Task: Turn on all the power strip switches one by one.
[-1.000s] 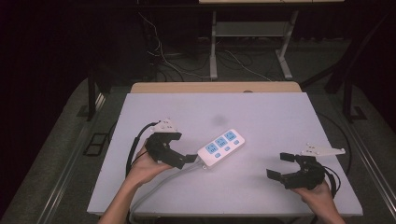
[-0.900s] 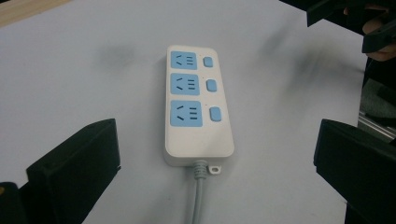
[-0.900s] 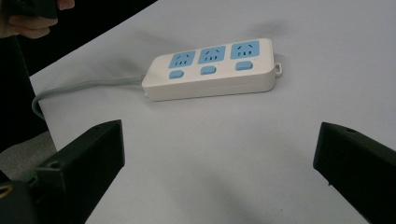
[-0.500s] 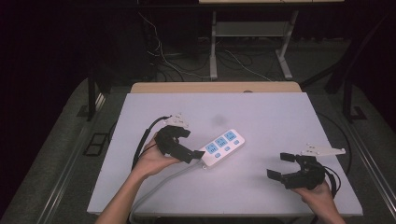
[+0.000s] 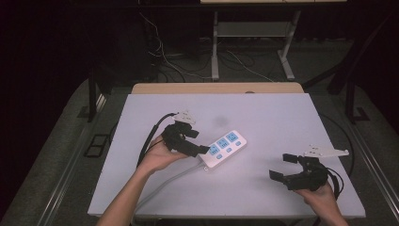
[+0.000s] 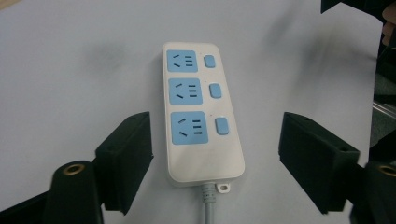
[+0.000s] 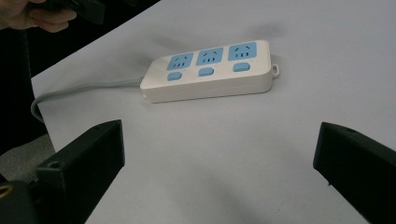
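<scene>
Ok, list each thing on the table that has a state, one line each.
White plastic power strip with three blue sockets: flat on the table, sockets empty, ungripped.
Grey power cord: attached to strip, trailing off the table edge.
Left hand-held gripper: open, at strip's cord end.
Right hand-held gripper: open, holding nothing.

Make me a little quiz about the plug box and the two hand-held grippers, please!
1. True or false: the left hand-held gripper is shut on the power strip.
2. How many blue sockets does the power strip have? A) two B) three C) five
3. Fill the gap: the right hand-held gripper hovers with its jaws ____, apart from the strip.

Key:
1. False: in the left gripper view its jaws stand wide on either side of the strip's cable end, not touching it.
2. B
3. open
</scene>
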The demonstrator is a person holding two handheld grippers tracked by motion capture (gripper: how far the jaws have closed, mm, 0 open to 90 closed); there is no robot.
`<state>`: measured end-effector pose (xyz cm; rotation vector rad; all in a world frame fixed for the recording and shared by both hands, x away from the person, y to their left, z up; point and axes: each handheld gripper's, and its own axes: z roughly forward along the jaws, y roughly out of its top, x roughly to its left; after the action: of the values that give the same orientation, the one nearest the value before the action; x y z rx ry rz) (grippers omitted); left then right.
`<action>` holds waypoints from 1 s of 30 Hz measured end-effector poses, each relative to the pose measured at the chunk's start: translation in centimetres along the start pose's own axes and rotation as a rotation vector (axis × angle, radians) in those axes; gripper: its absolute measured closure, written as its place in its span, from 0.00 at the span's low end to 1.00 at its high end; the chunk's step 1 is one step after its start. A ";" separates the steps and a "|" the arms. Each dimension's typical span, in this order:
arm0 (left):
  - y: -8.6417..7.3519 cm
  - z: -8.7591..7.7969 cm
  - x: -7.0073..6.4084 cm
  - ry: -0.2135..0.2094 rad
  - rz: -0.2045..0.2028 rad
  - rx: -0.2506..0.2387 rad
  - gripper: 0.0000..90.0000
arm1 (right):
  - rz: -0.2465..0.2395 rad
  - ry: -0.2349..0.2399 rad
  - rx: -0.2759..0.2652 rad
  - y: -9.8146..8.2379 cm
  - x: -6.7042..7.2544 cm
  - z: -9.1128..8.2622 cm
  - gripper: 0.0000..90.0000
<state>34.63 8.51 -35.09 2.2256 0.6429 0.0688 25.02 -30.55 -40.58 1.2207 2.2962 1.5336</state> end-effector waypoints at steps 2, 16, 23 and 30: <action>0.2 0.2 0.0 -0.004 0.004 0.006 0.32 | 0.005 -0.002 0.000 0.0 0.0 0.0 0.02; 1.4 1.5 -0.2 0.003 0.029 0.038 0.65 | 0.002 -0.004 0.001 -0.1 -0.1 0.0 0.02; 1.8 2.3 -0.2 -0.025 0.031 0.048 0.82 | 0.000 -0.006 0.001 -0.1 -0.1 0.0 0.02; 1.8 3.0 0.1 -0.028 0.029 0.052 0.99 | 0.004 -0.009 -0.001 -0.2 -0.2 0.0 0.02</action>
<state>36.22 5.47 -35.90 2.2820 0.6038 0.0355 25.04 -30.72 -40.77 1.2305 2.2890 1.5269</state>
